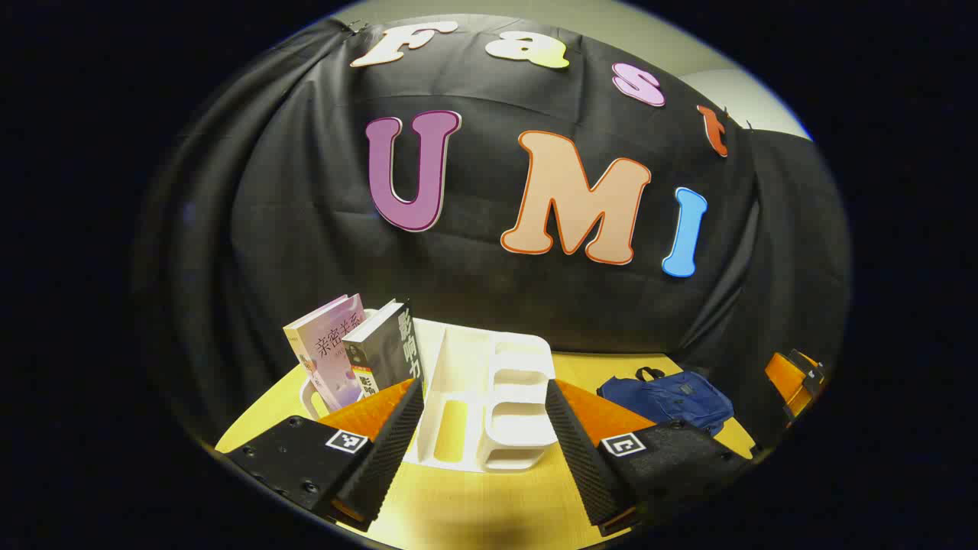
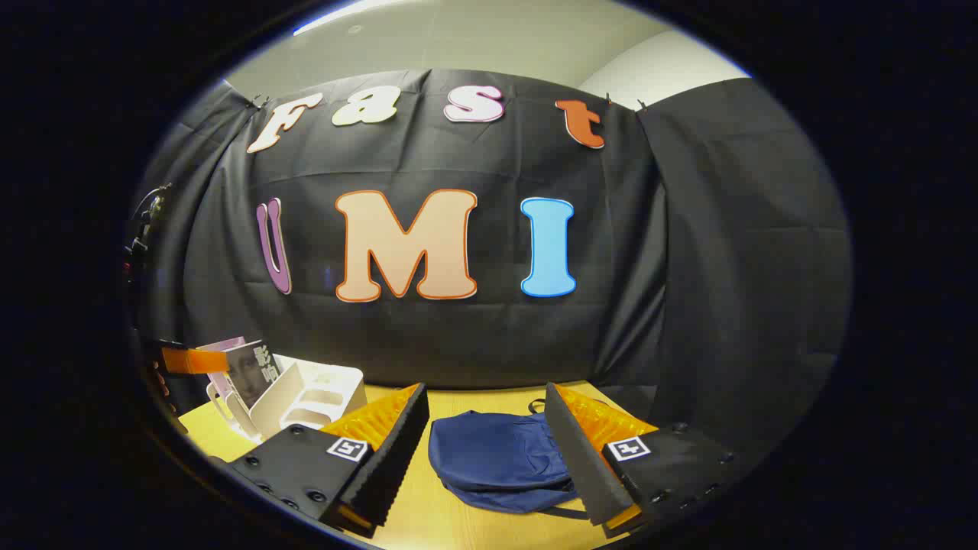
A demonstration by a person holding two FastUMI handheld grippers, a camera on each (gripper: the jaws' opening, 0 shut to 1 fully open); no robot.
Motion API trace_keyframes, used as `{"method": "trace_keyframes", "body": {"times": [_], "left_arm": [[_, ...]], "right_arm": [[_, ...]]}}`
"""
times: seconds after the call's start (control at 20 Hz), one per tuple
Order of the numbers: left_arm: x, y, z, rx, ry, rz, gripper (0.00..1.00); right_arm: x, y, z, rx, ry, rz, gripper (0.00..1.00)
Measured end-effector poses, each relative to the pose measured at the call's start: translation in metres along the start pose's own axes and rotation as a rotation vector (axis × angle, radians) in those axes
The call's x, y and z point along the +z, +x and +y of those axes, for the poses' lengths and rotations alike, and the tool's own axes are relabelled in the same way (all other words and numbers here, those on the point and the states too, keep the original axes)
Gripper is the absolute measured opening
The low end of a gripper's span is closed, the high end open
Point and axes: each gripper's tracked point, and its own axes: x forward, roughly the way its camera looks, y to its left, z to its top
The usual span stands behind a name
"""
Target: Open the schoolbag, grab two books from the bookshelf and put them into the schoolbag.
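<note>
With both grippers, left and right, spread wide and empty, you face opening the closed schoolbag first, so find its zip.

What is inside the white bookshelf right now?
Two books stand leaning in the end slot of the white bookshelf: a pink book and a dark book. The nearer slots look empty. The books' lower parts are hidden behind the left gripper and the rack wall.
</note>
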Motion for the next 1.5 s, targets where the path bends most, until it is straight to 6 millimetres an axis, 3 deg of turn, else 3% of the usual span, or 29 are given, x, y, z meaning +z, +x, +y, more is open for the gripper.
{"method": "trace_keyframes", "body": {"times": [0.15,0.4,0.7,1.0,1.25,1.5], "left_arm": [[0.007,0.001,-0.016,0.007,-0.01,-0.012,0.94],[-0.002,0.005,-0.038,0.012,-0.017,-0.001,0.95],[-0.005,0.006,-0.046,0.029,-0.005,0.001,0.94],[-0.003,-0.001,-0.041,0.044,0.017,-0.001,0.94],[-0.008,-0.008,-0.032,0.062,0.043,0.016,0.94],[-0.015,-0.016,-0.022,0.083,0.047,0.039,0.95]], "right_arm": [[-0.005,0.01,-0.009,0.021,-0.029,0.025,0.96],[-0.016,0.025,-0.018,0.06,-0.066,0.048,0.97],[-0.023,0.039,-0.029,0.078,-0.096,0.066,0.96],[-0.033,0.043,-0.04,0.064,-0.157,0.071,0.96],[-0.066,0.049,-0.044,0.041,-0.31,0.11,0.97],[-0.124,0.055,-0.045,0.047,-0.456,0.202,0.94]]}}
